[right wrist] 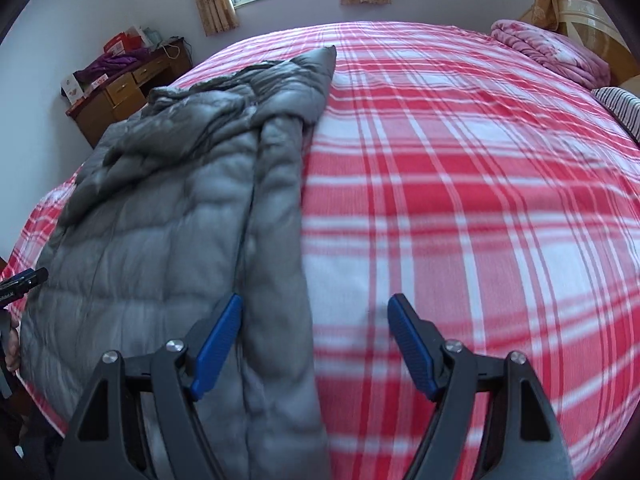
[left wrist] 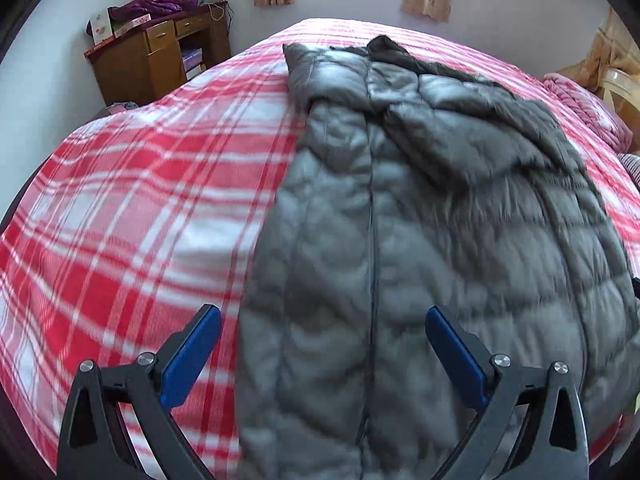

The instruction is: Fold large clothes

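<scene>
Across the red-and-white plaid bedspread [left wrist: 132,216] [right wrist: 460,200], a grey quilted down jacket [left wrist: 420,240] [right wrist: 168,216], laid lengthwise from 6 o'clock toward 12, zipper line running up the middle. Near hem cut off at the bottom edge of both views and partly blurred. Sleeves folded in over the body; collar end bunched near 12 o'clock, its shape hard to make out.

Left claw [left wrist: 323,340] spread wide, nothing between the blue pads [left wrist: 192,356], straddling the jacket's left edge: one finger over plaid, the other over quilting. Whether touching the fabric, cannot tell.

Right claw [right wrist: 316,340] likewise spread wide and empty, bracketing the jacket's right edge, blue pads [right wrist: 218,344] on either side.

At 9 o'clock in the right view, a dark tip of the other tool, white lettering too small to read.

At 10 o'clock, a wooden counter [left wrist: 132,60] [right wrist: 116,92] with drawers, piled with purple cloth and red boxes; print on the boxes illegible. At 2 o'clock, a pink folded blanket [right wrist: 548,48] [left wrist: 584,108] and a striped pillow [right wrist: 620,110], cut off by the frame edge.
</scene>
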A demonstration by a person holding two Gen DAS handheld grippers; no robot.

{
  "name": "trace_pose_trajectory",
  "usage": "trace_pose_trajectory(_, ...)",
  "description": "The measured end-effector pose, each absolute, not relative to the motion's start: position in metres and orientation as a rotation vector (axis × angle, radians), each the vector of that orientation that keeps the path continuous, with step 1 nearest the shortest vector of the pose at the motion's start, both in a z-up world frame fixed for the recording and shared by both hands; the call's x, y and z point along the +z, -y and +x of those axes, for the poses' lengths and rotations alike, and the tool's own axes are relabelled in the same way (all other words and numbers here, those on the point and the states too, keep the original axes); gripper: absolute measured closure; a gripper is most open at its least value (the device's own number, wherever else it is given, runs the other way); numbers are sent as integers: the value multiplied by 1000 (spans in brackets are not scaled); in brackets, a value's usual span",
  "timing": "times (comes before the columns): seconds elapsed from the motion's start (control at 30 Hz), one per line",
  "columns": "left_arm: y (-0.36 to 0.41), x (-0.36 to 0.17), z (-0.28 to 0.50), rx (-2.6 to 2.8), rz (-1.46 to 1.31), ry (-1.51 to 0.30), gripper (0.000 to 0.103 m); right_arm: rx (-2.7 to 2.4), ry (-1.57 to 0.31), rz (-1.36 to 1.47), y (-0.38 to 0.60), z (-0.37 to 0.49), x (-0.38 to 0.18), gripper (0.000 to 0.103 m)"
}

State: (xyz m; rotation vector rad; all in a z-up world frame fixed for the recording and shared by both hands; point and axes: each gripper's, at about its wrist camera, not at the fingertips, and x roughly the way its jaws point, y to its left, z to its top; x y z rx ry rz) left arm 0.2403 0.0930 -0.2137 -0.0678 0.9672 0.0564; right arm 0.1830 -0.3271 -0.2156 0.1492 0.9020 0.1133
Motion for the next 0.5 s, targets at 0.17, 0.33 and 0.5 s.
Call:
trace_pose_trajectory(0.17,-104,-224,218,60,-108,-982,1,126,-889,162,328,153,-220,26)
trace_pose_trajectory(0.33,-108,-227,195,33,-146,-985,1,137,-882,158,319,127,-222,26)
trace_pose_trajectory(0.5,-106,-232,187,-60,-194,-1003,33,189,-903,182,312,109,-227,39)
